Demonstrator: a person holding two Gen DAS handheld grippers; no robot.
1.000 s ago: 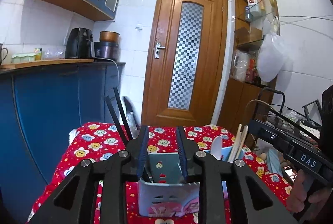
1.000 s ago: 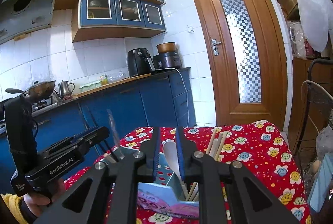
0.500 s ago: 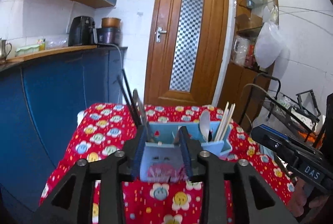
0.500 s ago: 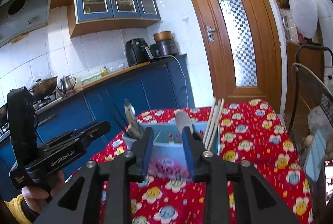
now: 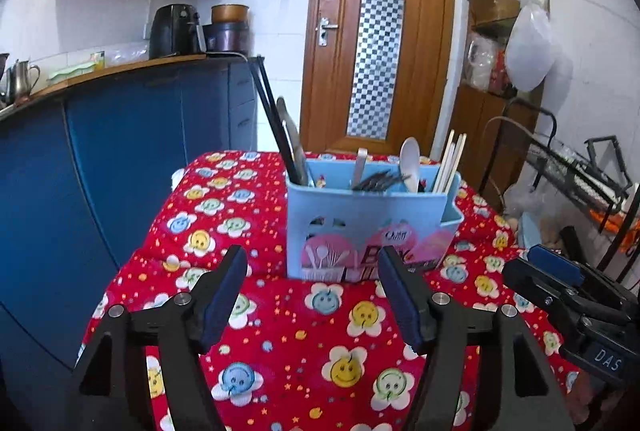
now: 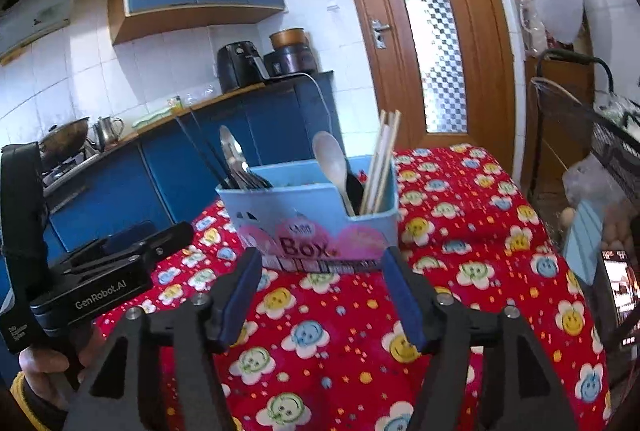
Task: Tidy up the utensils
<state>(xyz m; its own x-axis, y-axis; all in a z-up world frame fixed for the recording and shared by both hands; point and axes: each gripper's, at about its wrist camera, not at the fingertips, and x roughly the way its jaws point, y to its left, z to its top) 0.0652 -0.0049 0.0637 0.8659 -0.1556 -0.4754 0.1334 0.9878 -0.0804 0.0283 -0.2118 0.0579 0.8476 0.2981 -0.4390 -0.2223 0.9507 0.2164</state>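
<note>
Two hand-held grippers (image 5: 312, 295) (image 6: 322, 291) agape before one utensil box (image 5: 368, 227).

The left gripper (image 5: 312, 295) and right gripper (image 6: 322, 289) were black with blue pads, silver screws and white letters.

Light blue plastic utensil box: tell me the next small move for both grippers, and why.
Probably just draw both grippers a little further back and stop. The left gripper and right gripper are open and empty, short of the light blue plastic utensil box. It stands upright on the red flowered tablecloth, with the white spoon, pale wooden chopsticks and black chopsticks already inside.
</note>
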